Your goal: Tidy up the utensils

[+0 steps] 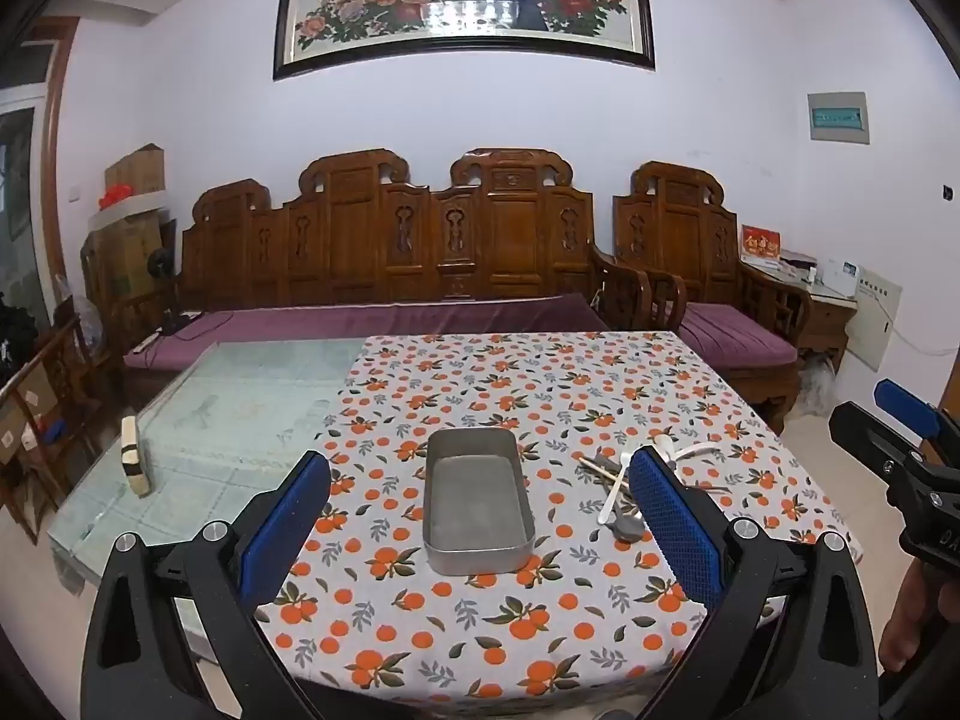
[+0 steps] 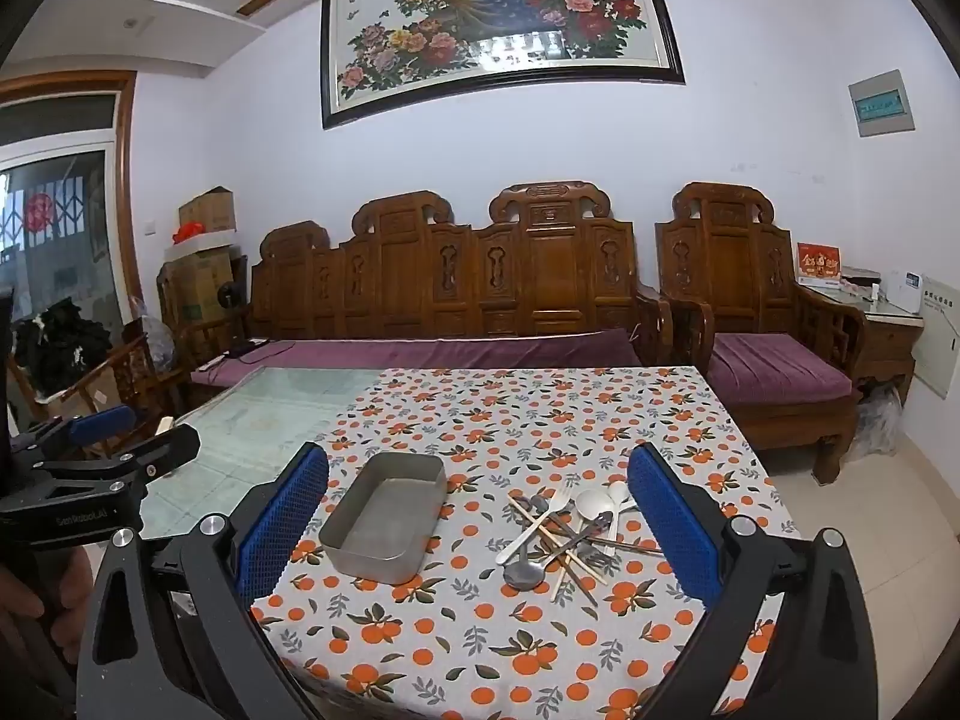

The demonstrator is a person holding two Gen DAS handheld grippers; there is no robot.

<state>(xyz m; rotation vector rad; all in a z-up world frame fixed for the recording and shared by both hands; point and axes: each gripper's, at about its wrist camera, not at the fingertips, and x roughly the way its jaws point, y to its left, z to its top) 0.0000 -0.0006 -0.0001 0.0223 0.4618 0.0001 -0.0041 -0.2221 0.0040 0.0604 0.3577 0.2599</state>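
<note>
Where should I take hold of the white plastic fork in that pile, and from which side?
Probably by the white plastic fork handle's lower end, which sticks out of the utensil pile toward the metal tray. Come from above, pads across the thin handle; its tines end is crowded by spoons and chopsticks.

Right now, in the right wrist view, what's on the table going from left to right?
Bare glass tabletop → metal tray on the orange-print tablecloth → tangled pile of utensils, with chopsticks, a fork, and white and metal spoons.
</note>
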